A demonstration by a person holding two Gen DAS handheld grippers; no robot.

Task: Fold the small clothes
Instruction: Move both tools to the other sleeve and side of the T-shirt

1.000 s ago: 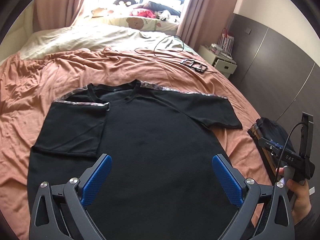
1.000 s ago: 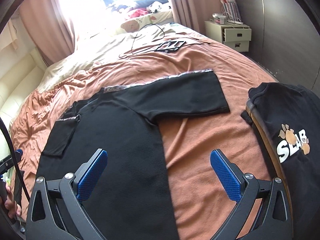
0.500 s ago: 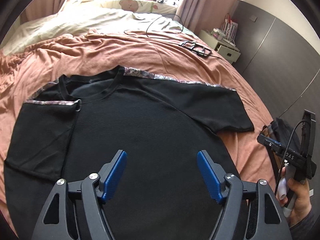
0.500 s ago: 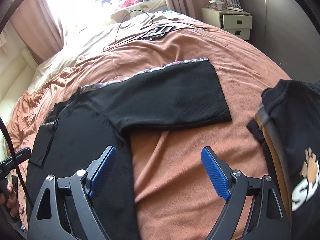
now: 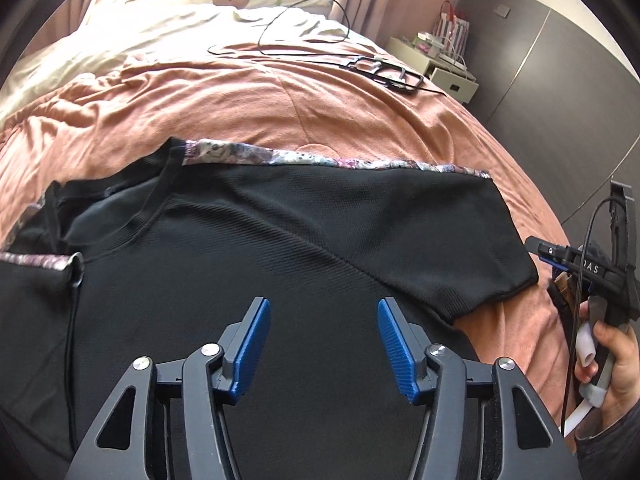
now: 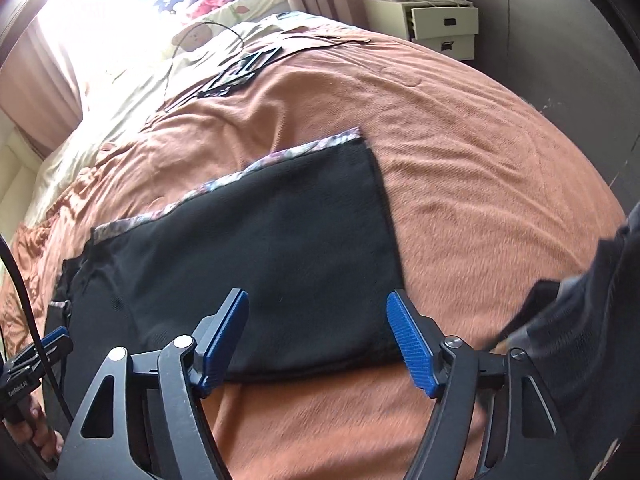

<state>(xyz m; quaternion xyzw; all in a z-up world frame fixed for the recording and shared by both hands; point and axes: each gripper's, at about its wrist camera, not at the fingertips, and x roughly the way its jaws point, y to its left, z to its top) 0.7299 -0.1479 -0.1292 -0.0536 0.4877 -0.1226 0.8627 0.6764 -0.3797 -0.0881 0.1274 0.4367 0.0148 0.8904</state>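
Black shirt (image 5: 304, 264) flat on blanket (image 5: 248, 112) — cable (image 5: 304, 24), nightstand (image 6: 436, 24) beyond.

You can read little here. In your left wrist view, the right gripper (image 5: 592, 270) in your hand shows white letters "AS" on its black body (a letter before them is cut off by a cable). In your right wrist view, the left gripper (image 6: 20, 380) carries a small white label, too blurred to read.
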